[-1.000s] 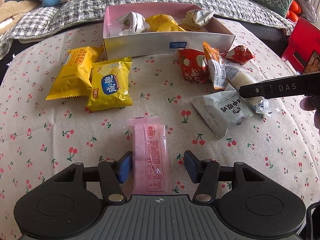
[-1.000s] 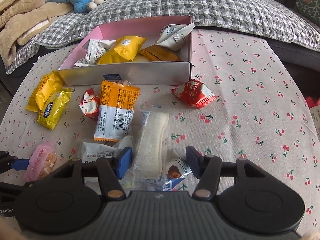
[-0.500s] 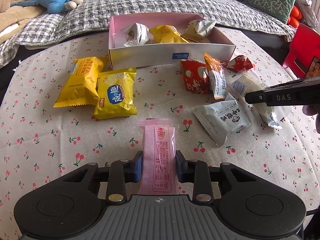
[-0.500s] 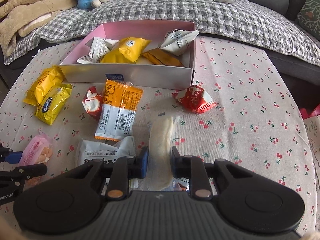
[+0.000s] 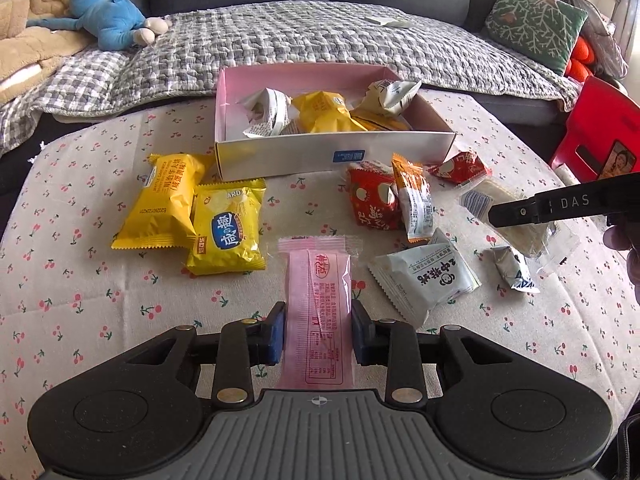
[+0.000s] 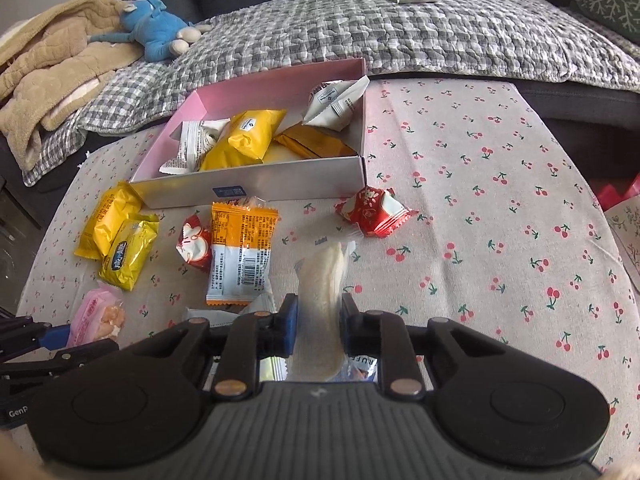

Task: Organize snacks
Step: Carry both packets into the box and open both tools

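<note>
My left gripper (image 5: pixel 318 334) is shut on a pink snack packet (image 5: pixel 316 300), lifted a little off the cherry-print tablecloth. My right gripper (image 6: pixel 319 322) is shut on a clear-wrapped pale rice cracker (image 6: pixel 324 292), also raised. The pink-lined box (image 5: pixel 332 156) stands further back with several snacks inside; in the right wrist view the box (image 6: pixel 256 186) sits up and to the left. Loose packets lie between: two yellow packs (image 5: pixel 192 216), a red pack (image 5: pixel 372 200), an orange-and-white pack (image 6: pixel 240 256), a white pack (image 5: pixel 428 280), a red-and-white pack (image 6: pixel 374 216).
A sofa with a grey checked blanket (image 5: pixel 280 48) runs behind the table, bearing a blue plush toy (image 5: pixel 104 16) and a green cushion (image 5: pixel 536 24). A red chair (image 5: pixel 596 132) stands at the right. A small silver wrapped sweet (image 5: pixel 514 268) lies near the right gripper's arm.
Both grippers went from open around their snacks to shut on them. Both have since risen, lifting the pink packet and the rice cracker off the cloth.
</note>
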